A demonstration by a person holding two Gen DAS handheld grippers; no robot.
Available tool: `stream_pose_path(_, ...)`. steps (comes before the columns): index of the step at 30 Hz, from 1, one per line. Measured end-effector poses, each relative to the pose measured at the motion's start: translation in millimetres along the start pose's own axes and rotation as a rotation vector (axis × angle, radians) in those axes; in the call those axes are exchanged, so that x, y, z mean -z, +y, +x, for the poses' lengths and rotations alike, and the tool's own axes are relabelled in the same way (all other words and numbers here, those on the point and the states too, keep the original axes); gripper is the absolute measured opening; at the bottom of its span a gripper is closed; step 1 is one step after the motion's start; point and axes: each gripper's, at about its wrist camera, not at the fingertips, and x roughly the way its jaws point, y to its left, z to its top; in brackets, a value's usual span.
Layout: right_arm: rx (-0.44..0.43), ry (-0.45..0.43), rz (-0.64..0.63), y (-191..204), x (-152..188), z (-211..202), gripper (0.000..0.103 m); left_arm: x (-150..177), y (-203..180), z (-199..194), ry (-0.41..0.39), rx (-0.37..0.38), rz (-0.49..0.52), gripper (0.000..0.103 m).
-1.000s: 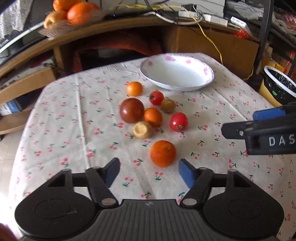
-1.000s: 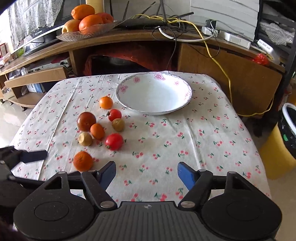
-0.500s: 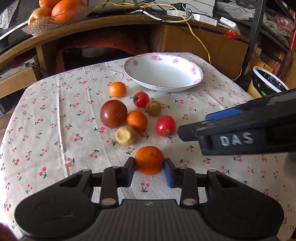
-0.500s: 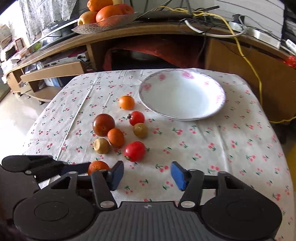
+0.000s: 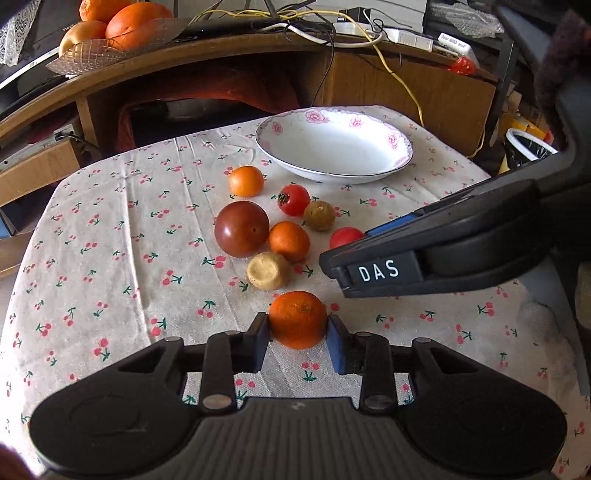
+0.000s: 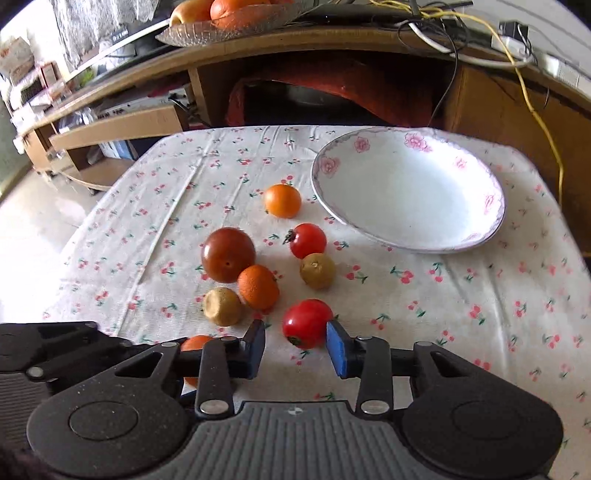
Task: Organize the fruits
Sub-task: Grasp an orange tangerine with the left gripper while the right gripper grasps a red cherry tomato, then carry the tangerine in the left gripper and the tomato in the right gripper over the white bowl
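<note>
My left gripper (image 5: 297, 338) is shut on an orange mandarin (image 5: 297, 319) at the near side of the fruit cluster. My right gripper (image 6: 295, 341) is open around a red tomato (image 6: 306, 323); its right pad touches the tomato, its left pad stands apart. In the left wrist view the right gripper (image 5: 424, 254) hides most of that tomato (image 5: 345, 236). On the cloth lie a dark red tomato (image 6: 228, 254), two small oranges (image 6: 258, 286) (image 6: 282, 200), a second red tomato (image 6: 307, 240), a tan fruit (image 6: 221, 306) and a brown-green fruit (image 6: 317, 270). A white flowered bowl (image 6: 408, 188) stands empty behind them.
The table has a cherry-print cloth (image 6: 461, 295). Behind it is a wooden shelf unit with a glass dish of oranges (image 5: 110, 40) and cables (image 5: 332, 29). A bin (image 5: 528, 146) stands at the far right. The left gripper's body (image 6: 55, 354) lies at the lower left of the right wrist view.
My left gripper closed on the mandarin and still grips it. My right gripper moved left and forward and narrowed around the near red tomato.
</note>
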Motion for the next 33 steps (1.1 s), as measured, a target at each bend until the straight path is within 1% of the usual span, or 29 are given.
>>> stream_pose_path(2,0.014,0.005,-0.005,-1.6,0.5,1.7,0.03,1.0,0.2,-0.8,-0.001,0.002,0.001,0.042)
stream_pose_path(4,0.036,0.023,0.0,-5.9,2.1,4.9,0.022,1.6,0.7,-1.2,-0.002,0.004,-0.002,0.042)
stream_pose_path(5,0.023,0.033,0.014,-9.5,3.6,6.6,0.022,1.7,1.0,-1.3,-0.002,0.005,-0.002,0.042)
stream_pose_path(12,-0.017,0.018,0.046,-16.4,7.9,-3.1,0.021,0.8,0.2,-1.6,-0.005,-0.001,0.003,0.042)
stream_pose_path(17,-0.026,0.0,0.057,-22.0,9.0,-12.4,0.021,-3.2,-0.7,-2.2,-0.01,-0.006,0.006,0.041)
stream_pose_path(23,-0.015,0.001,0.051,-26.4,14.2,-18.6,0.021,-9.5,-3.6,-1.6,-0.021,-0.006,0.015,0.041)
stream_pose_path(33,0.011,-0.001,0.038,-31.5,26.3,-28.2,0.021,-13.7,-7.0,-0.8,-0.018,0.0,0.016,0.041)
